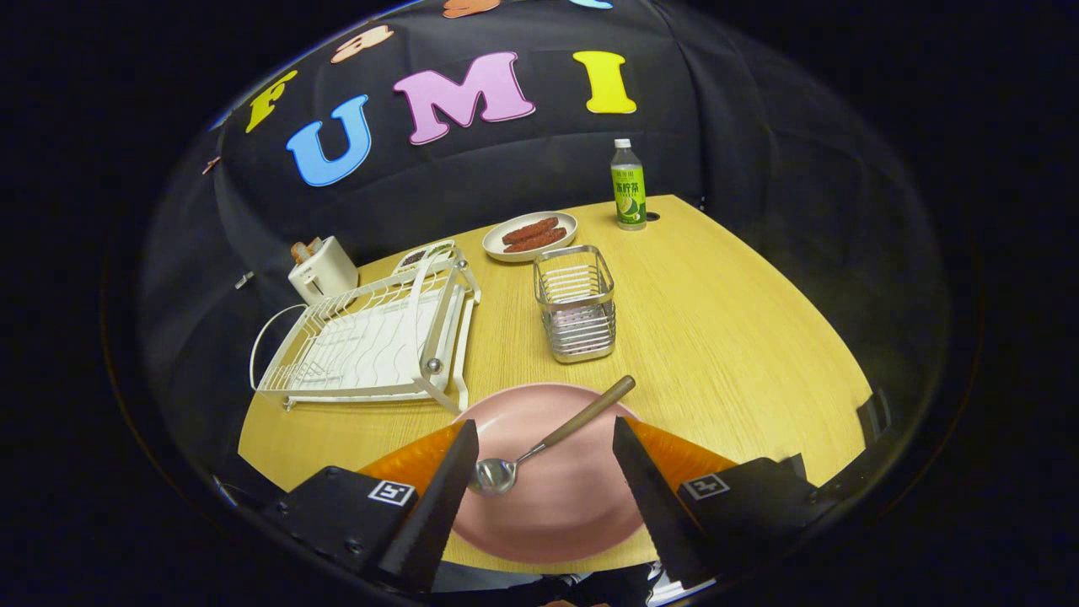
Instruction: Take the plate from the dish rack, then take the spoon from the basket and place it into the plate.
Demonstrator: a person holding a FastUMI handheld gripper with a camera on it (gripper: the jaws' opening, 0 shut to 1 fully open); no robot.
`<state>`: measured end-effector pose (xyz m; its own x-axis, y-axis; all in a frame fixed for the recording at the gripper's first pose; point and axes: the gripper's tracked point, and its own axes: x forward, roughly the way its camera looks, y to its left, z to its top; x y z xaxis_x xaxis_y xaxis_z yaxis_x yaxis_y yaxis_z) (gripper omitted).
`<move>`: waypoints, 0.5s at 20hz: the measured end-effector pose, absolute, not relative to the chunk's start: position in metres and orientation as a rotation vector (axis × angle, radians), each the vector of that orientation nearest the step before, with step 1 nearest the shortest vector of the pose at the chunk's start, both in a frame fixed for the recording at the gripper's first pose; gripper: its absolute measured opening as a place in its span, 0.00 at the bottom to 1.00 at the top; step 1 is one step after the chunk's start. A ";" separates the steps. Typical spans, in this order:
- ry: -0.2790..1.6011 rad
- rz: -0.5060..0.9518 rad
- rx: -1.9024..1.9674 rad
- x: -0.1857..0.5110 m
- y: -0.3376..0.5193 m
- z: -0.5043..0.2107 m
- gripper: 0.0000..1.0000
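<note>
Hand-held gripper: serrated fingers, seemingly square-coded marker tags.

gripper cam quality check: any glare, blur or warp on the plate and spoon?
Gripper view: strong fisheye warp, the table edge bows; the pink plate shows soft even sheen, no hard glare; the spoon bowl carries a small bright highlight yet stays sharp; the dish rack and the wire basket are crisp; the gripper jaws are open, either side of the spoon, not touching it.

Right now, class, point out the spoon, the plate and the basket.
spoon (563,433), gripper view: on its handle, between the open fingers.
plate (556,514), gripper view: on its bare pink middle.
basket (578,330), gripper view: on its front wall, beyond the plate.
</note>
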<state>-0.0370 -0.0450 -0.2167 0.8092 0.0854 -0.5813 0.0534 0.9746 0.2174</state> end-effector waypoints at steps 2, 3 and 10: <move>0.575 0.016 0.211 -0.038 -0.050 -0.194 0.98; 0.548 0.012 0.206 -0.037 -0.054 -0.182 0.98; 0.328 -0.048 0.217 -0.022 -0.085 -0.083 0.98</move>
